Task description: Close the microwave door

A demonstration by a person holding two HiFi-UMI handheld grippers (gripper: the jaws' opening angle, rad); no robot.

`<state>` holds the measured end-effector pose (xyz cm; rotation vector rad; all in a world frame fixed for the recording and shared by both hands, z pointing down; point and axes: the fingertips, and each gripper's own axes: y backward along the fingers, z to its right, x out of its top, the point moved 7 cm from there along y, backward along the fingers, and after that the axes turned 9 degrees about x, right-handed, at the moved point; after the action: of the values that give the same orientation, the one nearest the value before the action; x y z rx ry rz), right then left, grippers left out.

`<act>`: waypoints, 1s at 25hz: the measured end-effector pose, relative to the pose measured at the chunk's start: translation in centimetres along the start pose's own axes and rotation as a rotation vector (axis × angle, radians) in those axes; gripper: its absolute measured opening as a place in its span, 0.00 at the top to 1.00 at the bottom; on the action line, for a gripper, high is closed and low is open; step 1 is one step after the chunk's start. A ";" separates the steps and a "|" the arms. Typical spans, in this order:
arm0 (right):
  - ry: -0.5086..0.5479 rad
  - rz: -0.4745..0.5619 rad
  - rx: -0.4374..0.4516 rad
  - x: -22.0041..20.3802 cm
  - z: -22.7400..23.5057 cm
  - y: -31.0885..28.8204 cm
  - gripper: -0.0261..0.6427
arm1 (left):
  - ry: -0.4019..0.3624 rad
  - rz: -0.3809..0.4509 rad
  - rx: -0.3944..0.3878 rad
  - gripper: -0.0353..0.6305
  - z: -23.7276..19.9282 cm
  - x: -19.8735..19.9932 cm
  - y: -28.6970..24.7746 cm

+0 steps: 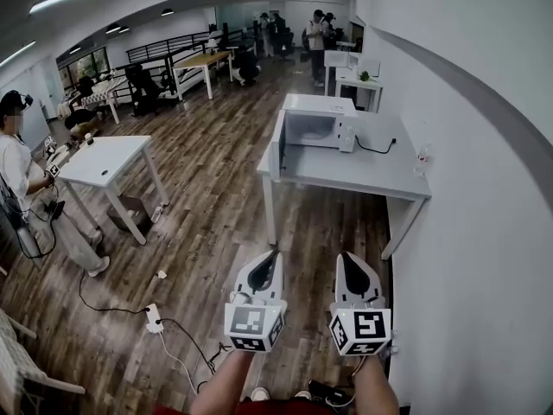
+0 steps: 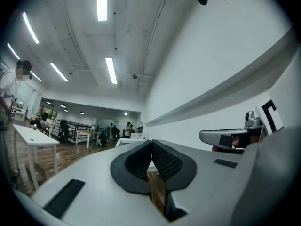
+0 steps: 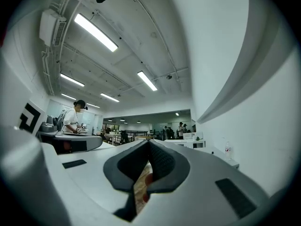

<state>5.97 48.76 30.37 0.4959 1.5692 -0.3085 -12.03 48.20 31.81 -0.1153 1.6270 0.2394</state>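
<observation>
Pointing level, the left hand-held gripper [image 1: 273,258] and right hand-held gripper [image 1: 347,259] had jaws closed on nothing; the open microwave door [image 1: 278,150] lay well ahead, nearer the left one

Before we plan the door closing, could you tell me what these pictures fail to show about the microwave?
- Microwave inside: head view, too small and washed out.
- Its open door: head view, nearly edge-on, handle unreadable.
- Gripper views: the left gripper and right gripper fill the foreground; microwave too tiny to pick out.
</observation>
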 end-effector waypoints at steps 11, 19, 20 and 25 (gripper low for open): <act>0.019 0.003 0.036 -0.9 2.9 1.1 0.92 | 0.016 -0.012 0.052 0.91 2.9 -1.0 -1.0; 0.000 -0.004 0.021 -2.9 5.4 -1.6 0.92 | 0.029 -0.041 0.046 0.91 2.7 -3.0 -4.7; -0.002 -0.004 0.018 -3.2 5.7 -2.2 0.92 | 0.029 -0.042 0.044 0.91 2.3 -3.3 -5.4; -0.003 -0.007 -0.003 -3.7 6.9 -6.7 0.92 | 0.033 -0.049 0.020 0.91 0.1 -4.0 -9.6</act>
<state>8.68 39.16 32.91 0.4869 1.5689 -0.3122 -9.56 38.59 34.92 -0.1444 1.6567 0.1841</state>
